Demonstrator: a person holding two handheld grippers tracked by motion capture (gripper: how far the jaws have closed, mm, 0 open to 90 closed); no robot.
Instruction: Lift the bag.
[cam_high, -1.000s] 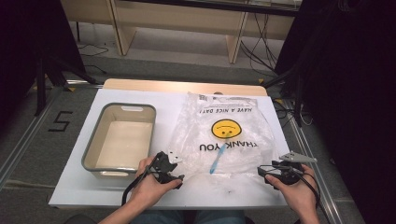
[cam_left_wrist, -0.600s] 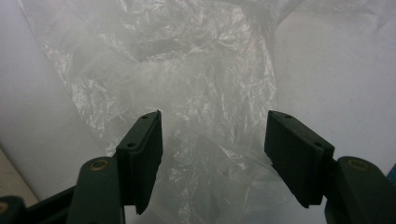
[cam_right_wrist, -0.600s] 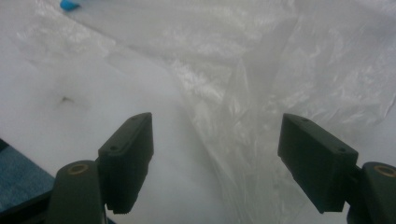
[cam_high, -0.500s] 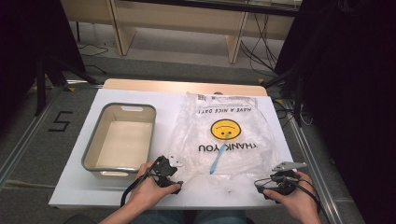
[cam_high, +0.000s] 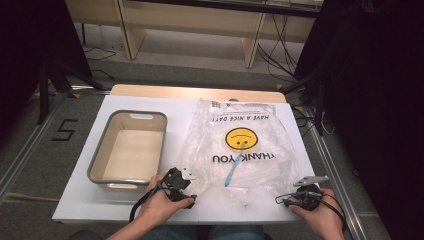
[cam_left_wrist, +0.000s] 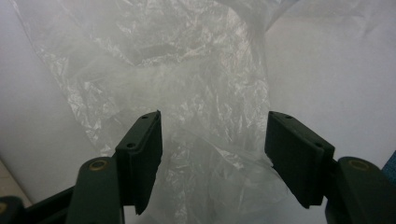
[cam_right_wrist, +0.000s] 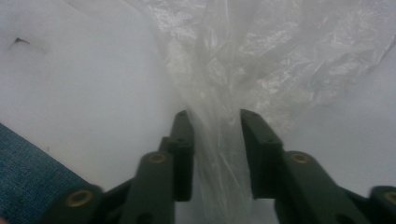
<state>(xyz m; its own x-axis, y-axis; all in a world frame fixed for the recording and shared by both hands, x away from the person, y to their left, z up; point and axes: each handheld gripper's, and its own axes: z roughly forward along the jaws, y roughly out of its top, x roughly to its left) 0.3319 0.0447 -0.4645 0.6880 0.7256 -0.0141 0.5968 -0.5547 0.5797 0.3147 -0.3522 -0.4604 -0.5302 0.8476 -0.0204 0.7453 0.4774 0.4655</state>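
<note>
A clear plastic bag (cam_high: 245, 150) printed with a yellow smiley and "THANK YOU" lies flat on the white table (cam_high: 80, 200). A thin blue item (cam_high: 230, 172) shows through it. My left gripper (cam_high: 192, 190) sits at the bag's near left corner. Its jaws stand open and wide (cam_left_wrist: 212, 140), with crumpled film between them untouched. My right gripper (cam_high: 281, 199) is at the bag's near right corner. Its jaws (cam_right_wrist: 212, 121) have just been closing and stand narrow around a bunched strip of the bag (cam_right_wrist: 219, 140), still with a gap.
A grey rectangular bin (cam_high: 100, 165) stands on the left half of the table, beside the bag and just beyond my left hand. The table's near edge runs right under both hands. Wooden furniture legs and cables lie on the floor beyond the table.
My right gripper has drawn slightly toward the near edge, and its jaws have narrowed around the bag's corner. The left gripper has stayed put.
</note>
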